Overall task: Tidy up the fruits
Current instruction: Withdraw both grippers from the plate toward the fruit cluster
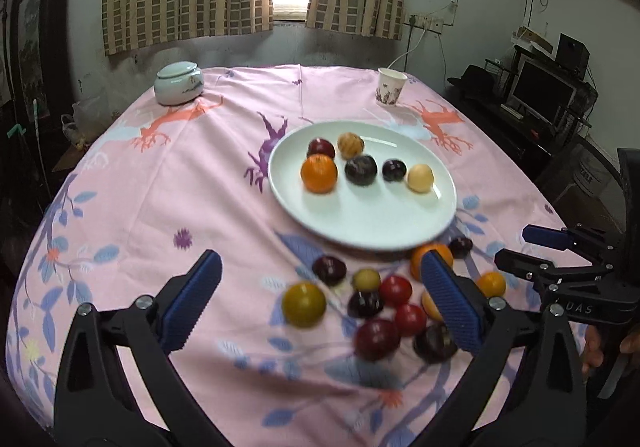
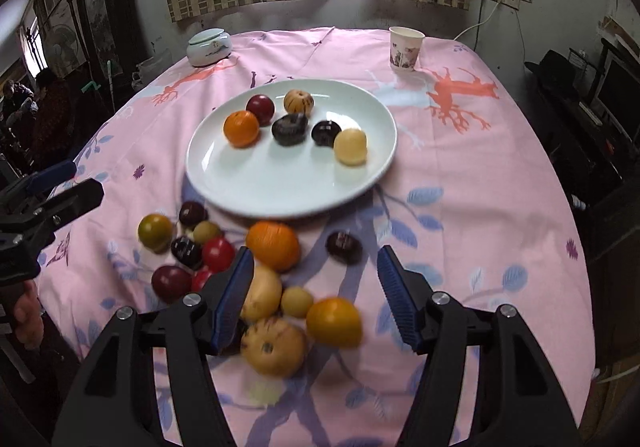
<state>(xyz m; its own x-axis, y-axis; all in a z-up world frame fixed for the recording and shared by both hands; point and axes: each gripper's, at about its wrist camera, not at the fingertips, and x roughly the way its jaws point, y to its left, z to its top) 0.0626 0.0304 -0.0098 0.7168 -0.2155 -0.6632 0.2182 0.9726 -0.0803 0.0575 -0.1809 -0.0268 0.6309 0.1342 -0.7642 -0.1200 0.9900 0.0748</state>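
Fingers of our left gripper (image 1: 320, 303) spread wide, empty; loose fruit pile (image 1: 380, 307) on table (image 1: 160, 187) lies between them, toward right finger. Our right gripper (image 2: 316, 299) half-open, empty, yellow-orange fruit (image 2: 334, 321) just ahead between fingers. White plate (image 2: 240, 191) with six fruits sits beyond pile, straight ahead.

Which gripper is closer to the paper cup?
The right. The paper cup stands at the table's far right edge; the right gripper hovers over the near fruit pile, and the left gripper hovers further left.
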